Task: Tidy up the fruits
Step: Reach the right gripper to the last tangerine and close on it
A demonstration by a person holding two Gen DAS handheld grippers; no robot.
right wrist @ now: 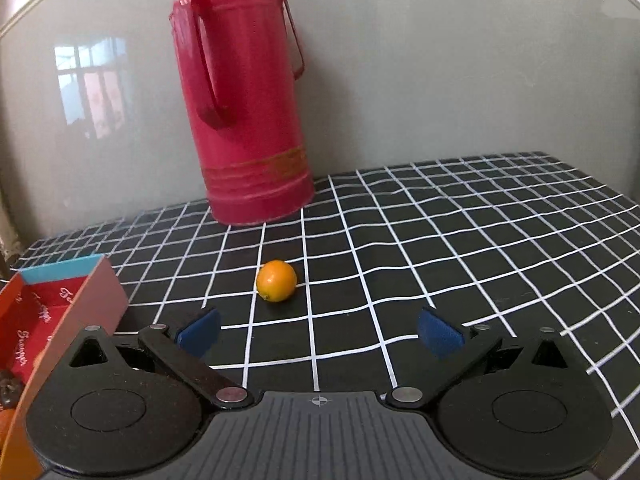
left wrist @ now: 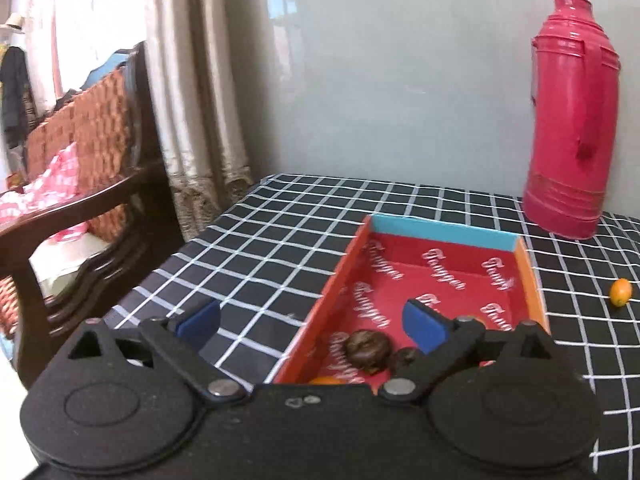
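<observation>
— Looking along the left gripper (left wrist: 314,326): spread wide, nothing between the blue pads (left wrist: 202,320), hanging over the near left wall of the red box (left wrist: 340,264).

— And inside the box?

— 2 dark round fruits (left wrist: 367,346) at the near end, touching or nearly so, plus a sliver of something orange (left wrist: 326,380) at the very near edge, mostly hidden by the gripper body.

— Right gripper (right wrist: 320,330)?

— Also wide open, gripping nothing, aimed down at the black checked tablecloth (right wrist: 460,240).

— Any fruit still out?

— 1 small orange fruit (right wrist: 276,281), lying on the cloth just beyond the open pads, a little left of their midline, touching neither. Well apart from the box, to its right.

— Anything else on the table?

— Red flask (right wrist: 248,120), upright at the far edge against the wall, beyond the orange fruit. Wooden chair (left wrist: 80,200) off the table's left side.
</observation>
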